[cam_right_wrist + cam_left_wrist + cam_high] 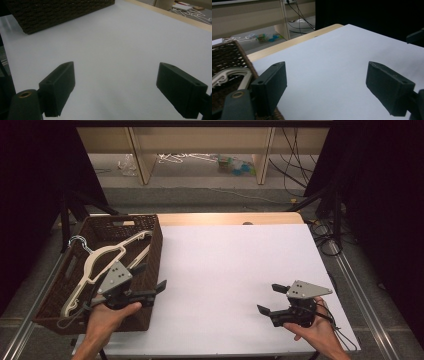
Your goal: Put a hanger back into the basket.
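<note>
White sheet (pixel 235 280) covers the table, a strip of pale wood (pixel 230 218) bare along its far edge at 12 o'clock; black curtains hang at either side, and beyond lie a grey floor, pale shelving legs, cables and some small litter. Dark wicker basket (pixel 150 245) sits on the sheet's left edge, about 9 o'clock, long side running toward 12. Cream hanger (pixel 102 257) lies inside it, tilted, one end propped on the basket's far right rim, with a thin wire hanger (pixel 80 241) beside it. Left gripper (pixel 150 282) hovers over the basket's near right corner, at 8 o'clock, pointing toward 3; jaws spread wide, nothing between them but white sheet. Right gripper (pixel 272 298) at 4 o'clock, low over the sheet, pointing toward 9; jaws released too, bare sheet between them, well apart from the basket
</note>
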Available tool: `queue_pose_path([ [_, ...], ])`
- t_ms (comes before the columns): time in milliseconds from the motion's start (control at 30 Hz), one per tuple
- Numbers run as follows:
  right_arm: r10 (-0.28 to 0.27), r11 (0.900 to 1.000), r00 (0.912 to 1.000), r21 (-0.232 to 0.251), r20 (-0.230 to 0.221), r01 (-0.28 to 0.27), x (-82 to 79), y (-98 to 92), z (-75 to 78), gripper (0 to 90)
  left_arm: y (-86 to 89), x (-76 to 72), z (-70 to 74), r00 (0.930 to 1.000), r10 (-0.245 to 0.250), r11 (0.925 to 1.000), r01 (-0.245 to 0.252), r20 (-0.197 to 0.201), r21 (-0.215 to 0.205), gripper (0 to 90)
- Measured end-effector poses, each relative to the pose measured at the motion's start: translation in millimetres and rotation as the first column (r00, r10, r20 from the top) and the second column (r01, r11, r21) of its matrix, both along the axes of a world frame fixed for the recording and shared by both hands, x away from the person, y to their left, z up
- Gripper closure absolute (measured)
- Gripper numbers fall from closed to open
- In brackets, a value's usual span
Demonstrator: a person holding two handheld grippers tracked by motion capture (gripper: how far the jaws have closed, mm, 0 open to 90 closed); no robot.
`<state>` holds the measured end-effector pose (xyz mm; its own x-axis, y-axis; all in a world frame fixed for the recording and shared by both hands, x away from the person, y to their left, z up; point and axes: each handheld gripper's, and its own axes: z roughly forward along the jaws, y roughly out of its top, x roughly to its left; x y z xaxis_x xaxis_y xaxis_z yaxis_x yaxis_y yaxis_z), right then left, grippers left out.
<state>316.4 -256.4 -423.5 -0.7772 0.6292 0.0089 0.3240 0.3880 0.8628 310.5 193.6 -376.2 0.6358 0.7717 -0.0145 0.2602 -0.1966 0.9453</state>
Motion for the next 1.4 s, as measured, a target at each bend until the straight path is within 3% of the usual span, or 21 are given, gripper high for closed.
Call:
queue_pose_path([
  [267, -0.002, 1.000, 1.0000, 0.006, 0.002, 0.002, -3.3, 0.9, 0.5, 16.5, -18.2, -16.2, -17.5, 0.9981, -0.061, 0.9981, 0.061, 0.012, -0.006, 17.0],
  [433, -0.003, 1.000, 1.0000, 0.012, 0.008, 0.003, -4.7, 3.1, 0.6, 16.5, -23.3, -24.7, -34.2, 0.9977, -0.060, 0.9982, 0.059, 0.031, 0.009, 17.0],
  [467, -0.003, 1.000, 1.0000, 0.014, 0.009, 0.003, -5.1, 3.3, 0.5, 16.5, -23.6, -23.7, -36.9, 0.9952, -0.075, 0.9970, 0.074, 0.062, 0.024, 17.0],
  [600, -0.002, 1.000, 0.9999, 0.019, 0.011, 0.002, -7.0, 2.5, -0.5, 16.5, -26.6, -26.8, -45.5, 0.9940, -0.085, 0.9962, 0.084, 0.070, 0.023, 17.0],
  [667, -0.009, 1.000, 0.9996, 0.017, 0.027, 0.009, -8.9, 1.9, -1.0, 16.5, -27.4, -29.4, -48.6, 0.9930, -0.087, 0.9955, 0.083, 0.080, 0.045, 17.0],
  [733, -0.006, 1.000, 0.9996, 0.018, 0.027, 0.005, -11.2, 1.7, -1.3, 16.5, -26.5, -30.4, -50.7, 0.9935, -0.091, 0.9953, 0.088, 0.070, 0.041, 17.0],
  [1033, 0.000, 0.999, 0.9994, 0.034, 0.036, -0.001, -22.7, 0.9, -1.9, 16.3, -18.2, -31.7, -49.1, 0.9938, -0.059, 0.9981, 0.057, 0.094, 0.021, 17.0],
  [1267, 0.000, 0.999, 0.9994, 0.048, 0.034, -0.002, -21.5, 1.4, -4.0, 16.4, -18.0, -31.1, -50.4, 0.9939, -0.067, 0.9975, 0.065, 0.088, 0.026, 17.1],
  [1300, -0.006, 0.999, 0.9985, 0.038, 0.054, 0.004, -20.9, 0.3, -4.0, 16.4, -17.5, -30.4, -50.3, 0.9933, -0.070, 0.9972, 0.067, 0.092, 0.033, 17.1],
  [1400, -0.005, 0.999, 0.9987, 0.037, 0.050, 0.003, -20.6, 0.4, -4.7, 16.4, -17.9, -30.1, -51.3, 0.9941, -0.066, 0.9977, 0.065, 0.086, 0.019, 17.2],
])
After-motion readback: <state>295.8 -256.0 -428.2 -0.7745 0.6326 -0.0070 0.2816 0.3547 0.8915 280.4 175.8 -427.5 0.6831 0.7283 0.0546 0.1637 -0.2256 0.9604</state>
